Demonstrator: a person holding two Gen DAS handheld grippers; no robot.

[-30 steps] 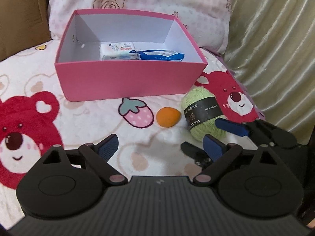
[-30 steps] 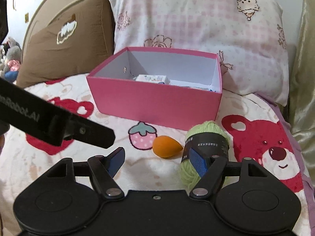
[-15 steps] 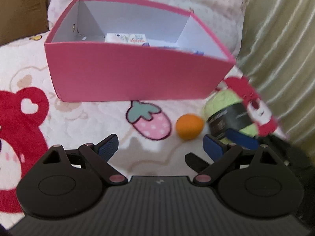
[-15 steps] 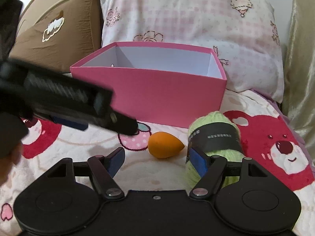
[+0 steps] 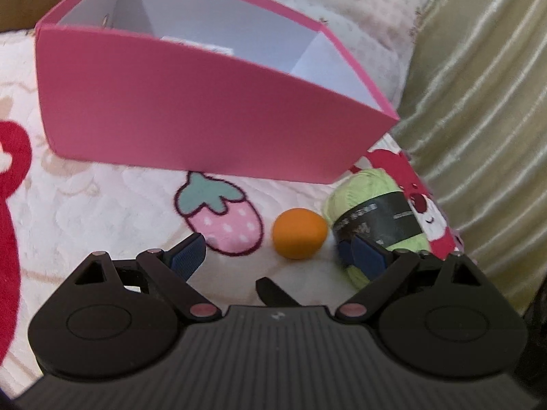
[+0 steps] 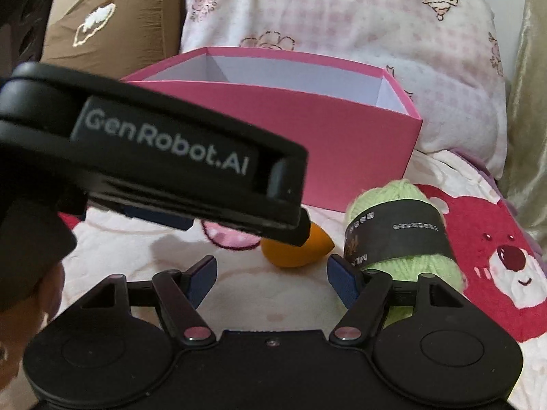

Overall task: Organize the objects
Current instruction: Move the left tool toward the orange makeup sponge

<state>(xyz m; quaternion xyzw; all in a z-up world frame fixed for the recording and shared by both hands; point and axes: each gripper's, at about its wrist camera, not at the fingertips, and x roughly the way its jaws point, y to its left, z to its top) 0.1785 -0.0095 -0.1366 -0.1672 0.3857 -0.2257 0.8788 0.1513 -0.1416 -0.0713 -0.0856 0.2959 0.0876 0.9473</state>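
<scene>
An orange egg-shaped sponge lies on the bed in front of a pink box; it also shows in the right wrist view. A green yarn ball with a black band sits right of it, also in the right wrist view. My left gripper is open, low over the bed, with the sponge between and just ahead of its fingertips. My right gripper is open, just behind the sponge. The left gripper's body crosses the right wrist view and hides part of the sponge.
The pink box holds packets, mostly hidden by its front wall. Pillows stand behind it. A shiny curtain hangs at the right. The blanket has bear and strawberry prints.
My left gripper has moved forward, lower and to the right, toward the sponge. My right gripper has also moved closer to the sponge and yarn. Both stay open.
</scene>
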